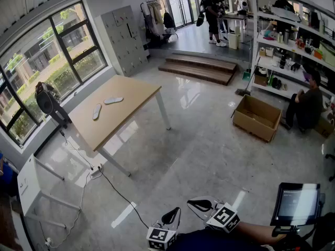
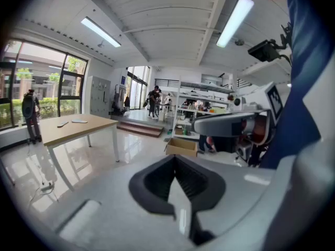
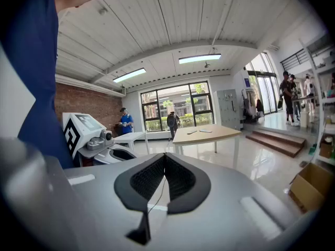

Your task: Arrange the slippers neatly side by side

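Note:
Two grey slippers lie apart on the wooden table far across the room, one nearer the table's middle and one angled toward the window side. Both grippers are held close to the person's body at the bottom of the head view, far from the table. My left gripper is shut with nothing in it, and my right gripper is shut and empty too. The left gripper view shows its jaws closed and the slippers small in the distance. In the right gripper view the closed jaws point toward the table.
An open cardboard box stands on the glossy floor to the right, beside a seated person and shelving. Wooden steps lie beyond the table. A cable runs across the floor. A white table and a screen are close by.

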Action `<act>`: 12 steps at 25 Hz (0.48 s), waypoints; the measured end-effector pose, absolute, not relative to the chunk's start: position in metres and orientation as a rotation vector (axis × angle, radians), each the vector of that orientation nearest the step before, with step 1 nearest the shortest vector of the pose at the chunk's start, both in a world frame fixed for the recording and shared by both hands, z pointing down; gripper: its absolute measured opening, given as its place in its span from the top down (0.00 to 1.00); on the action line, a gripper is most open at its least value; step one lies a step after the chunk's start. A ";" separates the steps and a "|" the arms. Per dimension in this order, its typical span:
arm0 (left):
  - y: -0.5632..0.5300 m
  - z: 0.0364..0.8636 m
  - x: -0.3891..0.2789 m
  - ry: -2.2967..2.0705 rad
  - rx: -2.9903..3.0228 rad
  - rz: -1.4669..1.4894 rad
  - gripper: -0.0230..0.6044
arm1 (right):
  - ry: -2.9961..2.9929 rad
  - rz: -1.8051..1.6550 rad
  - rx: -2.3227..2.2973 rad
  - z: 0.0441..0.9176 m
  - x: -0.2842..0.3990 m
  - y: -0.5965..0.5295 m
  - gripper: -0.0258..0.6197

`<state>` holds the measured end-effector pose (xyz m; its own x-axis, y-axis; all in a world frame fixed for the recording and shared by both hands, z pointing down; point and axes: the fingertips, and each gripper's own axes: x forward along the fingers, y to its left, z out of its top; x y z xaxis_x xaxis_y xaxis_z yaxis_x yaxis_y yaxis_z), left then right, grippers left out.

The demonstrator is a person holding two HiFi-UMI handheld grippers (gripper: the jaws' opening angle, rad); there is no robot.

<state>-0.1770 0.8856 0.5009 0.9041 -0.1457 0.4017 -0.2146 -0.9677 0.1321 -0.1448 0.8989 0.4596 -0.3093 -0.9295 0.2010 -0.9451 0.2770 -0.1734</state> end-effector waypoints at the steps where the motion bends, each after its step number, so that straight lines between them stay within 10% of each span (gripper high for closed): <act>1: 0.888 0.502 -0.176 -0.289 2.887 0.595 0.96 | -2.472 0.414 1.792 0.461 -0.145 0.900 0.94; 12: 0.858 0.532 -0.170 -0.379 2.799 0.648 0.96 | -2.492 0.456 1.689 0.486 -0.135 0.868 0.94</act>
